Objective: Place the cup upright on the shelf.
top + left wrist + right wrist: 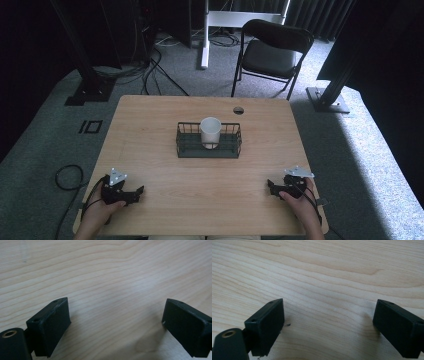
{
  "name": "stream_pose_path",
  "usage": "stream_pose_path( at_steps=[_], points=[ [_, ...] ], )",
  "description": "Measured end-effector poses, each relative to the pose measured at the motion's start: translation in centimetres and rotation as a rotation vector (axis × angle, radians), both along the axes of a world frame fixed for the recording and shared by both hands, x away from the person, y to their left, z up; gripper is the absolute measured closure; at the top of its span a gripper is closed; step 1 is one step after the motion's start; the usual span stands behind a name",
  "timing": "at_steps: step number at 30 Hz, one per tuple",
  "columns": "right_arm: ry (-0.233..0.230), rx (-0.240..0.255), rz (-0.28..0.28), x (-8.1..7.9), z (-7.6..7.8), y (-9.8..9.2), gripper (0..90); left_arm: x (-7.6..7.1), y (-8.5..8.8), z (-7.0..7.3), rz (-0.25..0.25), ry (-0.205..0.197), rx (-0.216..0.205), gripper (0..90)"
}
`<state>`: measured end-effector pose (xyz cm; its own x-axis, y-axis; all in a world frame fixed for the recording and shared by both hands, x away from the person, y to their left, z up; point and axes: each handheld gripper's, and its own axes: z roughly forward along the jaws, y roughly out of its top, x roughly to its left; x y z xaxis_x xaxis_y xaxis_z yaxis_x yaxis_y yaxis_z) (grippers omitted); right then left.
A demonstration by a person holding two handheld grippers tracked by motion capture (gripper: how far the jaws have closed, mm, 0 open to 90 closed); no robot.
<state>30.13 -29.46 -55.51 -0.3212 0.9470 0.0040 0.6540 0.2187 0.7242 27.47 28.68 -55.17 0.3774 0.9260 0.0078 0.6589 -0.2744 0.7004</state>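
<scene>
Table (165, 115) is light wood, seen from above. The left gripper (131, 192) sits at about 7 o'clock of the table, near the front edge, held in the left hand (102, 207). It points toward 3 o'clock, low over the wood. The right gripper (274, 189) sits at about 5 o'clock, held in the right hand (300, 200), pointing toward 9 o'clock. The two grippers are well apart, facing each other across the front strip of the table.

In the left gripper view the left gripper (116, 320) has its jaws spread wide, with bare wood grain between them and nothing held. In the right gripper view the right gripper (328, 320) looks the same: jaws wide apart, wood only between them, nothing held. A small dark speck (287, 325) lies on the wood just beside its left jaw.

The cup (210, 132) is white and upright, and stands inside the basket (186, 150), a dark wire one, at the table's centre. The cup is slightly toward 3 o'clock of the basket's middle. From either gripper the basket lies toward 12 o'clock, well apart from both.

Beyond the table at 12 o'clock stands a black chair (272, 50) on grey carpet. A cable hole (238, 110) sits in the tabletop near the far edge. A black cable (67, 177) loops on the floor at 9 o'clock of the left hand.
</scene>
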Motion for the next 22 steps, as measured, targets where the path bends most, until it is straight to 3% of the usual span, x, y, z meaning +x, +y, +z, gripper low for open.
stream_pose_path(
  at_steps=[12, 22],
  points=[
    [0.001, 0.0, 0.0, -0.01, 0.0, 0.0, 9.9, 0.19, -0.67, -0.08, 0.08, 0.011, 0.003, 3.3],
    [0.003, 0.001, -0.001, 0.0, 0.02, 0.0, 9.8, 0.2, -0.68, -0.08, 0.081, 0.011, 0.003, 3.3]
  ],
)
